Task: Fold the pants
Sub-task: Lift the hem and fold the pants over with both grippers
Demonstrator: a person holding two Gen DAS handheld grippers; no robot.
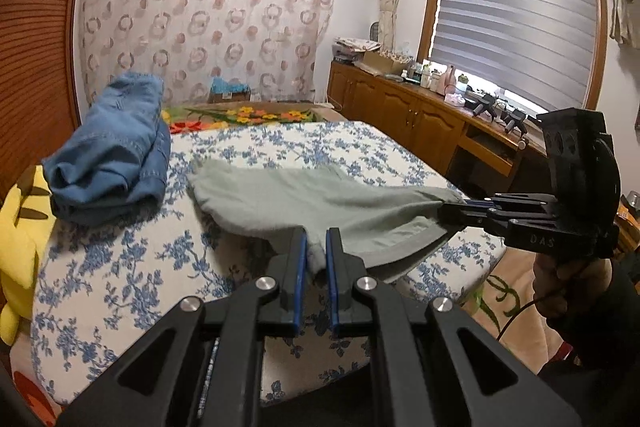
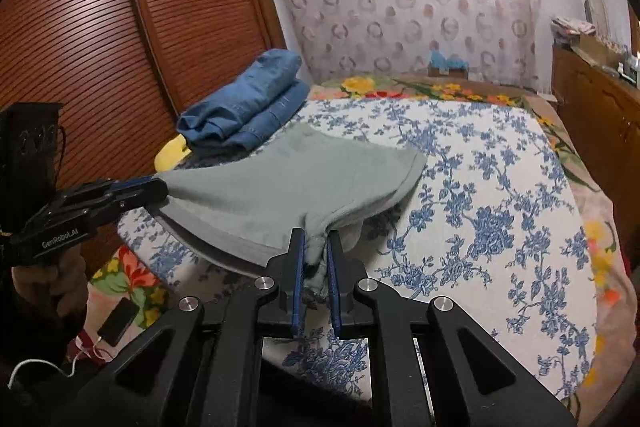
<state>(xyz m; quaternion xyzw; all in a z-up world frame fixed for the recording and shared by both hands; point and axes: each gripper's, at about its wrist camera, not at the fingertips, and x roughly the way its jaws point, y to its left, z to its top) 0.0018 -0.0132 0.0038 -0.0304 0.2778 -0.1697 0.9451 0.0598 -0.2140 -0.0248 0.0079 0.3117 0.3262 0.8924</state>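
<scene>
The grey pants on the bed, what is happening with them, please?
A person is folding the grey pants with two hand-held grippers. The left gripper and the right gripper each pinch a near corner, lifting that edge while the far end rests on the bed. Folded blue jeans lie nearby.

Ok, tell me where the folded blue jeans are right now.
The folded blue jeans lie at the bed's left edge by the brown slatted wardrobe, just beyond the yellow plush and left of the held grey-green pants.
</scene>
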